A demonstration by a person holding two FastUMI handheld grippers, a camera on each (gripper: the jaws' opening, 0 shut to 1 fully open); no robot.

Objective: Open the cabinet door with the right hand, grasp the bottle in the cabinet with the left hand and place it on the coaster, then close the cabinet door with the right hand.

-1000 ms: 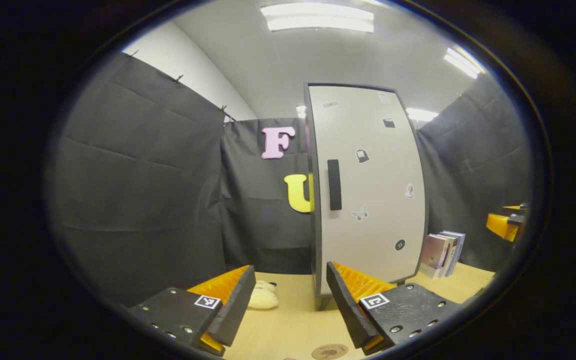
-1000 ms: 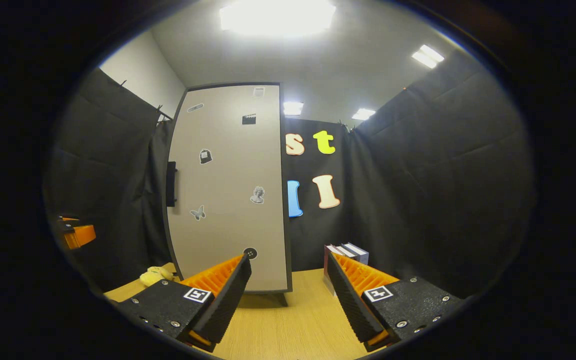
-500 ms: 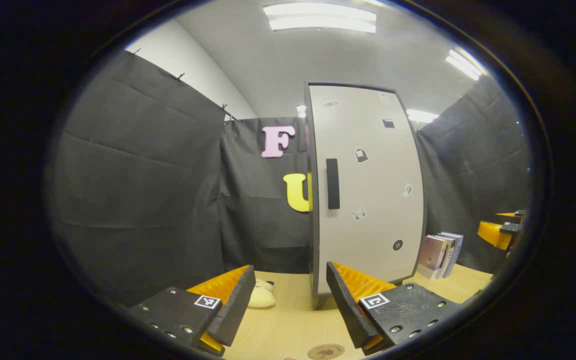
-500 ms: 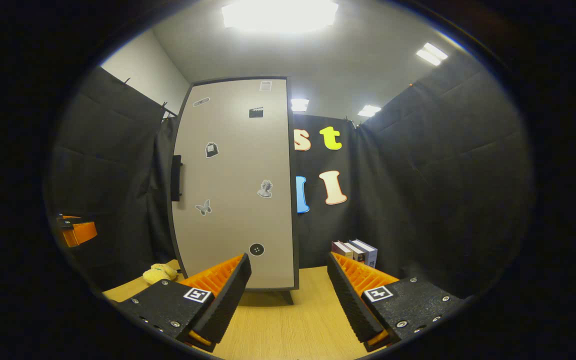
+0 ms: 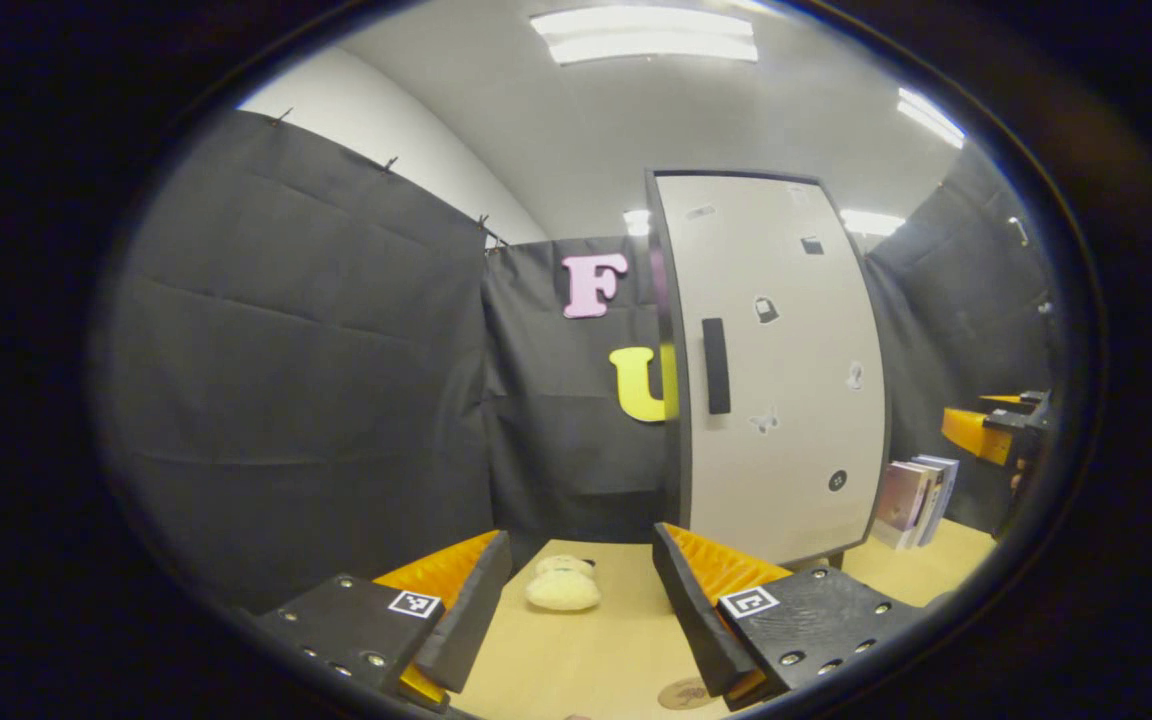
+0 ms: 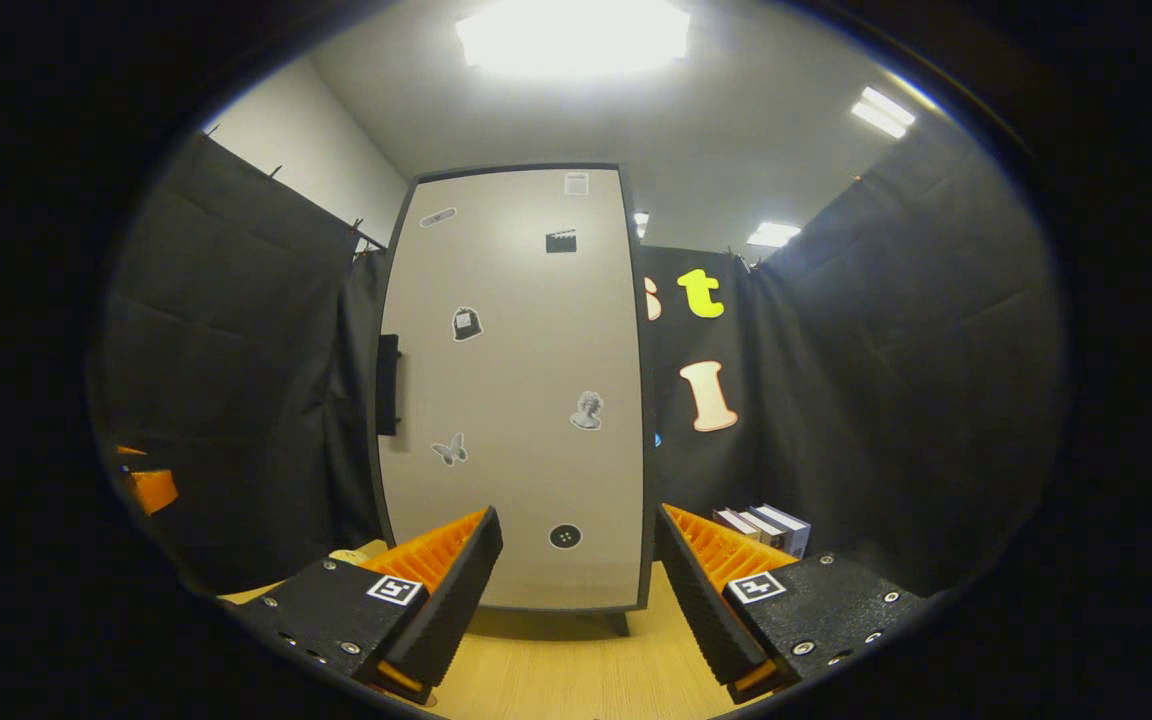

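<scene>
Right fingers: the right gripper [image 6: 576,590] has its two fingers wide apart and nothing is between them. I judge they are held open so that they are ready to take the handle.
Left fingers: the left gripper [image 5: 581,600] is also spread wide and holds nothing. It hangs low above the table [image 5: 586,660], probably waiting, because its turn comes only after the door is open.
Right gripper, placing: it looks straight at the cabinet door [image 6: 516,400], with the door's lower part between its fingers, but apart from it. In the left gripper view the right gripper shows far at the right edge [image 5: 986,435].
Handle: a dark vertical handle [image 6: 388,385] sits at the left edge of the door, at middle height. The right gripper is not yet in line with it, so I think it must go left and up.
Door: it is shut, so the first step is not yet done.
Bottle: it cannot be seen; by the task it stands inside the cabinet, behind the closed door.
Coaster: a round brown coaster [image 5: 681,693] lies on the table just beside the left gripper's inner finger, near enough for a short carry.
Others: a pale plush toy [image 5: 563,588] lies on the table left of the cabinet, and books [image 5: 916,490] stand at its right.
</scene>
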